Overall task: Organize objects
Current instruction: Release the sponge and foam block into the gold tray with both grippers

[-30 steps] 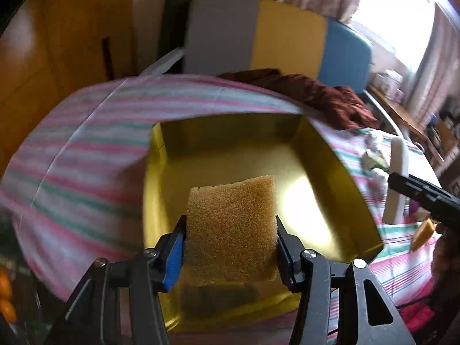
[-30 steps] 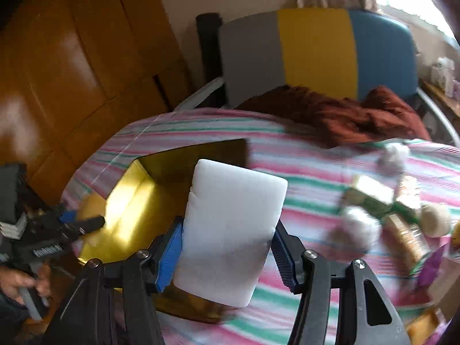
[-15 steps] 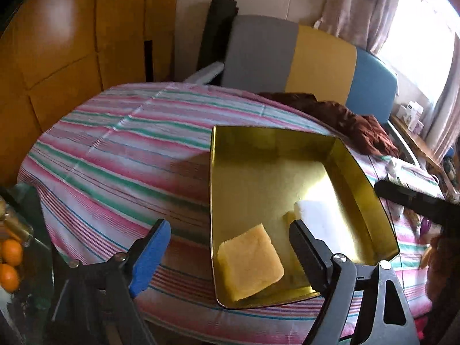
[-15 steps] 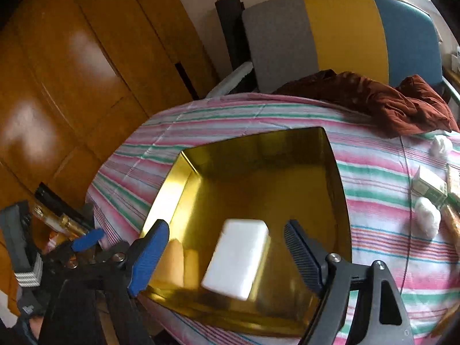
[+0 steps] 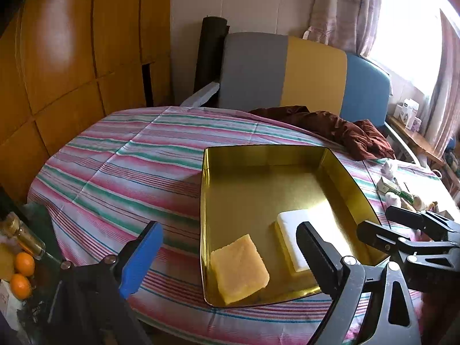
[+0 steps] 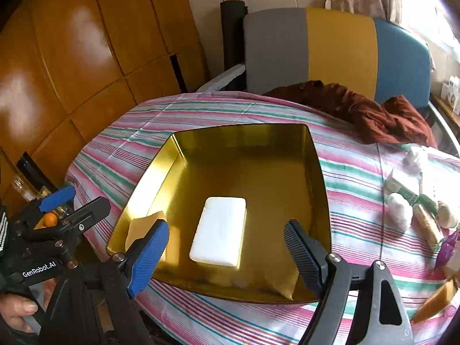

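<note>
Left gripper opening, nothing between its jaws; right gripper spread, empty. Yellow sponge and white block lie in tray just ahead. Sponge likely light, soft: pinch opposite side faces.

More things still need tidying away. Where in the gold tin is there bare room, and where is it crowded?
In the gold tin, the far half behind the white block is bare. The near edge is crowded: yellow sponge beside the white block.
</note>
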A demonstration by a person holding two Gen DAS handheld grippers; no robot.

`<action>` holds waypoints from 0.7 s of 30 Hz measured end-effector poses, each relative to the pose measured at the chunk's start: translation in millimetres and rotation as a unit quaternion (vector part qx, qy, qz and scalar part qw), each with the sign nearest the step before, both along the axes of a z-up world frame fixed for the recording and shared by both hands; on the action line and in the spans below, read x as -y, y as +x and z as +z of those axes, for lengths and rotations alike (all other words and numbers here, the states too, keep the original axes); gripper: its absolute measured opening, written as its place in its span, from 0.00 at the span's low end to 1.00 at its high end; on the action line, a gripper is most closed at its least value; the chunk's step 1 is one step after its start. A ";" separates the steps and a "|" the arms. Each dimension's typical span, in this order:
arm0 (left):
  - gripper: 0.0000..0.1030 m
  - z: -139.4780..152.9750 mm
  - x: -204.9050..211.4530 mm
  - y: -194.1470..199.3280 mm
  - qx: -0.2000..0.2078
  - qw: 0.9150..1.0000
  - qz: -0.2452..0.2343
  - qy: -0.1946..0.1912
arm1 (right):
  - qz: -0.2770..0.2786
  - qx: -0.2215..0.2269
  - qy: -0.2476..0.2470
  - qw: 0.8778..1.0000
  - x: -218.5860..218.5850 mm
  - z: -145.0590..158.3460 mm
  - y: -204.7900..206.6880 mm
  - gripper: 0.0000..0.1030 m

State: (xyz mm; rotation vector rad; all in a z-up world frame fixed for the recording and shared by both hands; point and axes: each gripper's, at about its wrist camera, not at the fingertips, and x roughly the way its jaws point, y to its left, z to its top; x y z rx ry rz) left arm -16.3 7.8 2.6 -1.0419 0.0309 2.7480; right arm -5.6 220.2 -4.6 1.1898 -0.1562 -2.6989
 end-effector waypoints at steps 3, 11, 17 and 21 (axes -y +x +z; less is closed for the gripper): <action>0.93 1.4 -4.7 4.4 -0.007 1.000 -0.007 -0.005 | -0.004 -0.002 0.006 1.000 -1.0 0.5 3.9 0.81; 0.95 5.7 -17.6 14.9 -0.023 0.999 -0.028 -0.015 | -0.037 -0.002 0.004 0.999 -21.3 -1.4 15.6 0.81; 0.95 4.1 -29.3 17.3 -0.019 0.999 -0.044 -0.024 | -0.068 0.004 0.000 0.998 -44.1 -5.6 22.5 0.81; 0.95 2.4 -36.0 18.2 -0.016 0.998 -0.049 -0.031 | -0.084 0.007 0.001 0.996 -57.2 -8.6 28.0 0.81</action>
